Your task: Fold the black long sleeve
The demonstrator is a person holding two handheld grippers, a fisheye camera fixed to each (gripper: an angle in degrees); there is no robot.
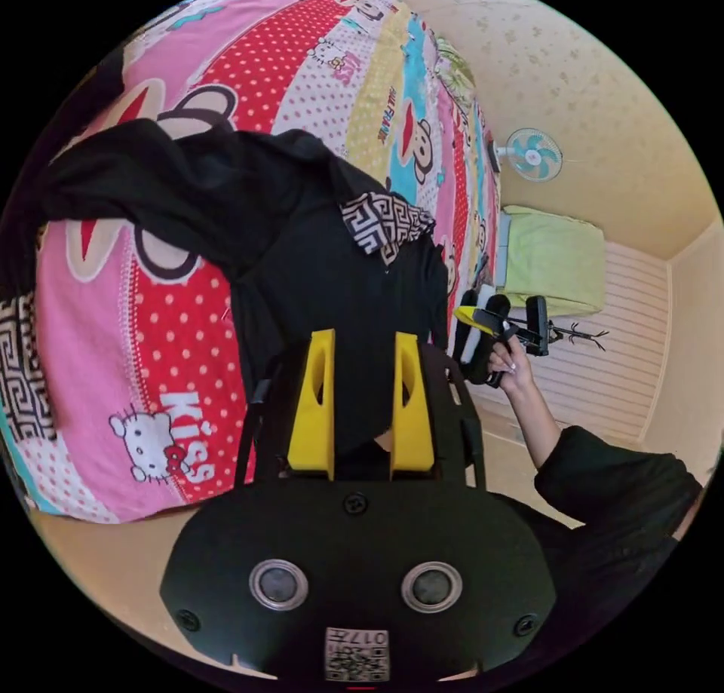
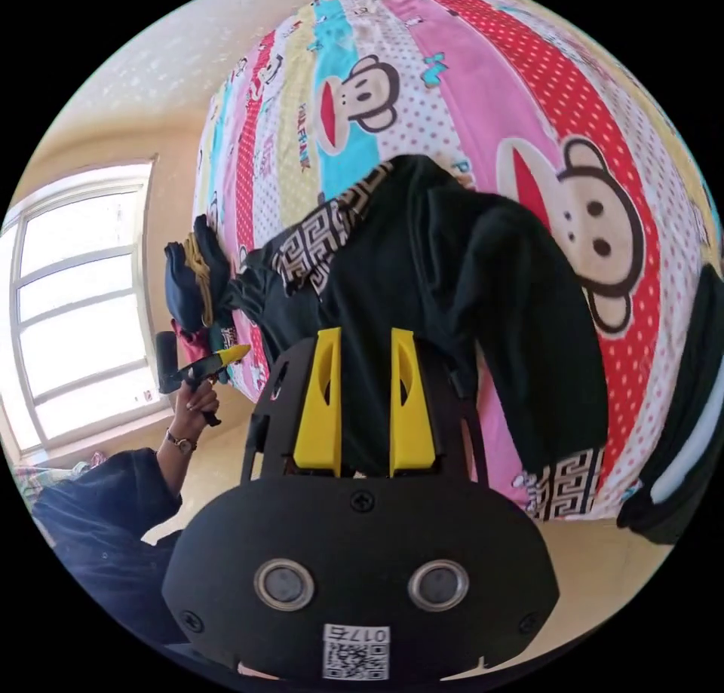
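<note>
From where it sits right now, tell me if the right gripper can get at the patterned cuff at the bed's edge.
Probably yes. The right gripper is open over the black long sleeve, and the patterned cuff lies off to one side on the bedsheet with nothing covering it.

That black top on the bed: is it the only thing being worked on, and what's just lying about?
In the job:
black long sleeve
left gripper
right gripper

Lying about:
cartoon bedsheet
fan
pile of clothes
window
</note>
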